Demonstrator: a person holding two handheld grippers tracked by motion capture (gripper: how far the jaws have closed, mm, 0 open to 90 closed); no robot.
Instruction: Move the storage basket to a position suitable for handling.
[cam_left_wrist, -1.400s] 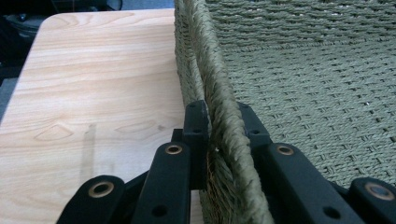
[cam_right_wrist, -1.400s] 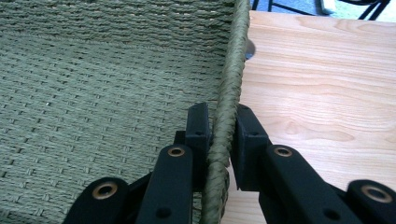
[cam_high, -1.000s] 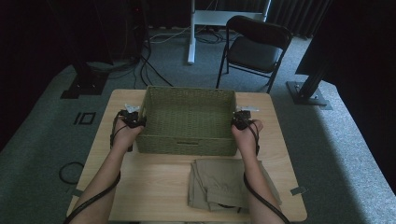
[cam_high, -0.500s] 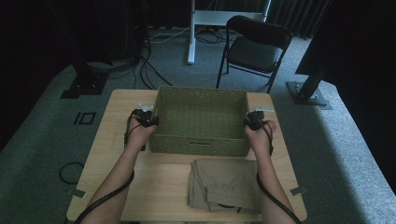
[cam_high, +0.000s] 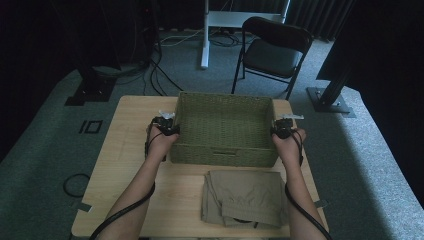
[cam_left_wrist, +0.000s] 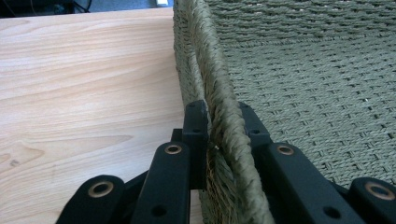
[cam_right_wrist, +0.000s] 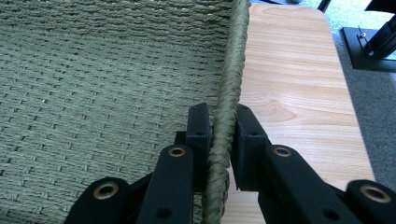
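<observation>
A green woven basket (cam_high: 225, 127) stands empty on the wooden table (cam_high: 125, 150), toward its far side. My left gripper (cam_high: 169, 128) is shut on the basket's left wall, whose braided rim (cam_left_wrist: 219, 112) is pinched between the black jaws. At the opposite side, my right gripper (cam_high: 280, 129) clamps the right wall, with the rim (cam_right_wrist: 226, 116) squeezed between its pads. The basket's woven floor (cam_left_wrist: 317, 93) shows bare inside. Folded khaki trousers (cam_high: 245, 197) lie on the table in front of the basket, between my forearms.
A black folding chair (cam_high: 272, 50) and a white desk leg (cam_high: 205, 35) stand on the grey carpet beyond the table. Black stands sit at the left (cam_high: 95, 85) and right (cam_high: 332, 95). Cables trail over the floor at the far left.
Both grippers have carried the basket to the right across the table, keeping their hold on its side walls. The trousers have not moved.
</observation>
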